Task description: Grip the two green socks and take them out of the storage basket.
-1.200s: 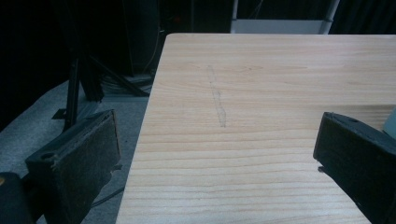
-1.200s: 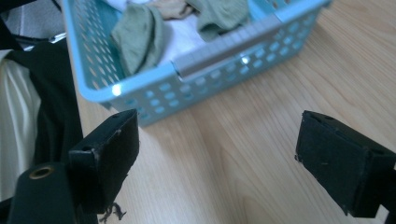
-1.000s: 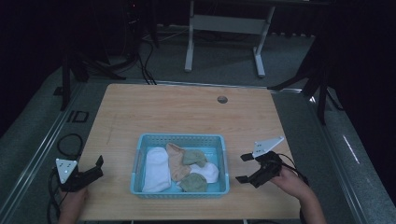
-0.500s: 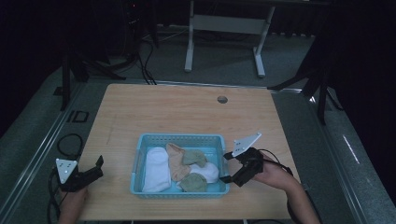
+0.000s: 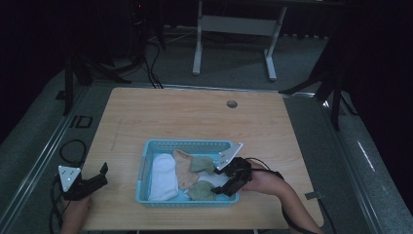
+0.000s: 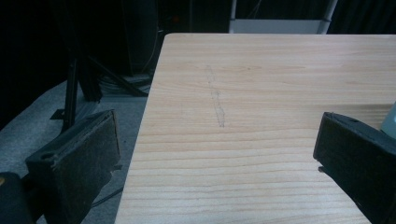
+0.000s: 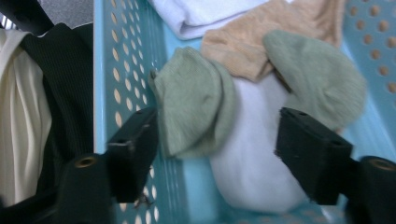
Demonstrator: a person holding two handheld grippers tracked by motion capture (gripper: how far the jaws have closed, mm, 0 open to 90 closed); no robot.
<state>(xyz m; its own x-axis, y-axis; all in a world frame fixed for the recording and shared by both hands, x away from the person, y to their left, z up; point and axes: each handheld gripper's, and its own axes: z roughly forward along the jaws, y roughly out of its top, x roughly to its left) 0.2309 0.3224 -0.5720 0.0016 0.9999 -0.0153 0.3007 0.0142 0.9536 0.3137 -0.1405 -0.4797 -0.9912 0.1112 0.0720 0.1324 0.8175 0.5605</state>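
Observation:
A light blue perforated basket [image 5: 146, 161] sits on the wooden table [image 5: 195, 117] near its front edge. Several socks lie inside: a white one [image 5: 160, 175], a tan one [image 5: 183, 168] and two green ones [image 5: 199, 165] [image 5: 200, 191]. My right gripper [image 5: 225, 183] hangs open over the basket's right end. In the right gripper view its jaws straddle a green sock [image 7: 196, 102] and a white sock [image 7: 257, 158], with the basket wall [image 7: 121, 70] beside the left jaw. My left gripper [image 5: 97, 178] rests open at the table's front left corner, its jaws over bare wood [image 6: 243, 121].
A small round hole [image 5: 232, 104] marks the table's far side. A white metal stand [image 5: 234, 29] and dark tripod legs [image 5: 78, 73] are on the floor beyond. Cables [image 5: 68, 148] trail on the floor at the left. Bare wood lies behind the basket.
My right gripper has moved left from the table's right side to above the basket's right end. The left gripper has stayed put.

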